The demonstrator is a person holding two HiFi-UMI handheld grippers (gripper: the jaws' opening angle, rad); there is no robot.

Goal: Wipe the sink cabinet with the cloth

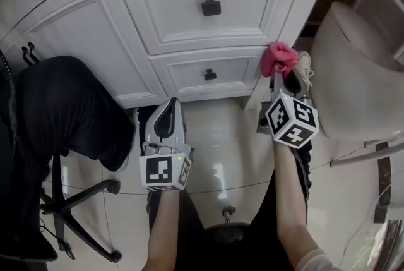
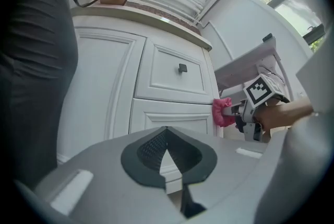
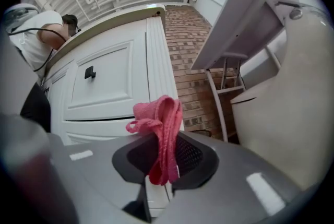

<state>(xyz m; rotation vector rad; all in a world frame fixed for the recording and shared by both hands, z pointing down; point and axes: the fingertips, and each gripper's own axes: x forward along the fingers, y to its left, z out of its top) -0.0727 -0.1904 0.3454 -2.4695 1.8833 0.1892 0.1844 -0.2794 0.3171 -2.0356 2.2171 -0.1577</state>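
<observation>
The white sink cabinet (image 1: 208, 23) has two drawers with dark handles (image 1: 211, 7). My right gripper (image 1: 278, 77) is shut on a pink cloth (image 1: 279, 59), which presses on the cabinet's right corner post beside the lower drawer. In the right gripper view the cloth (image 3: 159, 129) sticks up folded between the jaws of the right gripper (image 3: 163, 157). In the left gripper view the cloth (image 2: 222, 112) touches the cabinet's right edge. My left gripper (image 1: 172, 101) hangs low before the cabinet's base, tips together, holding nothing. The left gripper (image 2: 167, 130) faces the lower drawer (image 2: 172, 116).
A large white rounded fixture (image 1: 353, 74) stands close on the right, with a brick wall (image 3: 193, 61) behind it. A person in black (image 1: 63, 112) sits at the left on a chair with a star base (image 1: 76, 200). A floor drain (image 1: 228, 213) lies between my arms.
</observation>
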